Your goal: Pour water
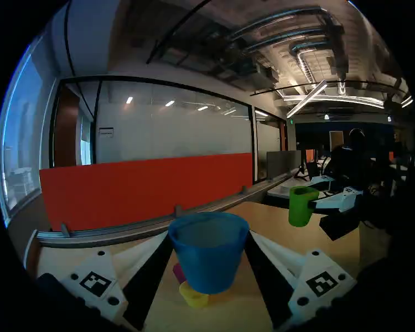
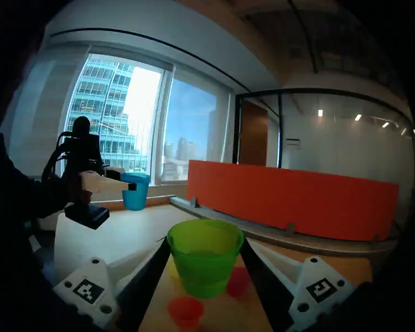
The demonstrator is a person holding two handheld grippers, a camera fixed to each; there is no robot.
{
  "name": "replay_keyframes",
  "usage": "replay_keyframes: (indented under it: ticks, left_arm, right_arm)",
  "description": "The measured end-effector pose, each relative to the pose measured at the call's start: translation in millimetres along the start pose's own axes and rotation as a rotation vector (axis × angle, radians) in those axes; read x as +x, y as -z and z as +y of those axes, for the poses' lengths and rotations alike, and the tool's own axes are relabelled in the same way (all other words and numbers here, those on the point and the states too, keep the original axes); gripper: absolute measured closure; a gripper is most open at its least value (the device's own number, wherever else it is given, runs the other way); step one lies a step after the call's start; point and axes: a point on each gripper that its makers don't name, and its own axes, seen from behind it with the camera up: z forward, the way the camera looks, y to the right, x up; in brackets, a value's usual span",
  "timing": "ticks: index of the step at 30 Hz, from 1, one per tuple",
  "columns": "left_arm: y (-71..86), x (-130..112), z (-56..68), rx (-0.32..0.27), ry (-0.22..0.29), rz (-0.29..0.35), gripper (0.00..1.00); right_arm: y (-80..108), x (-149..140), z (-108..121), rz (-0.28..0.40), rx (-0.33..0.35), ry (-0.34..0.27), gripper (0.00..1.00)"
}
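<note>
My left gripper (image 1: 208, 238) is shut on a blue cup (image 1: 209, 260), held upright above the wooden table (image 1: 274, 218). My right gripper (image 2: 206, 246) is shut on a green cup (image 2: 206, 263), also upright above the table (image 2: 124, 235). In the left gripper view the green cup (image 1: 302, 206) hangs at the right in the right gripper (image 1: 314, 203). In the right gripper view the blue cup (image 2: 135, 191) is at the left in the left gripper (image 2: 129, 186), with a dark-sleeved arm behind it. I cannot see water in either cup.
Small cups stand on the table under the held ones: a yellow cup (image 1: 193, 295) and a purple one (image 1: 177, 271); two red cups (image 2: 186, 311) (image 2: 239, 281) and a yellow one (image 2: 174, 269). An orange partition (image 1: 146, 188) (image 2: 296, 202) runs along the table's far edge.
</note>
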Motion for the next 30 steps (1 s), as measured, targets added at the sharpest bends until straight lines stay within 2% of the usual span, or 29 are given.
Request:
replay_keyframes:
  ticks: [13,21,30]
  left_arm:
    - [-1.1,-14,-0.3,-0.005,-0.018,-0.033,0.14]
    - [-3.3,-36,-0.8,-0.010,-0.030,-0.095,0.13]
    - [-4.9,-63,2.5,-0.039,-0.058,-0.181,0.13]
  right_arm:
    - [9.0,-8,14,-0.026,-0.033,-0.013,0.09]
    - [12.1,-20,17,-0.067,-0.033,-0.019,0.09]
    - [17.6,-46,19,-0.154,-0.022,-0.013,0.09]
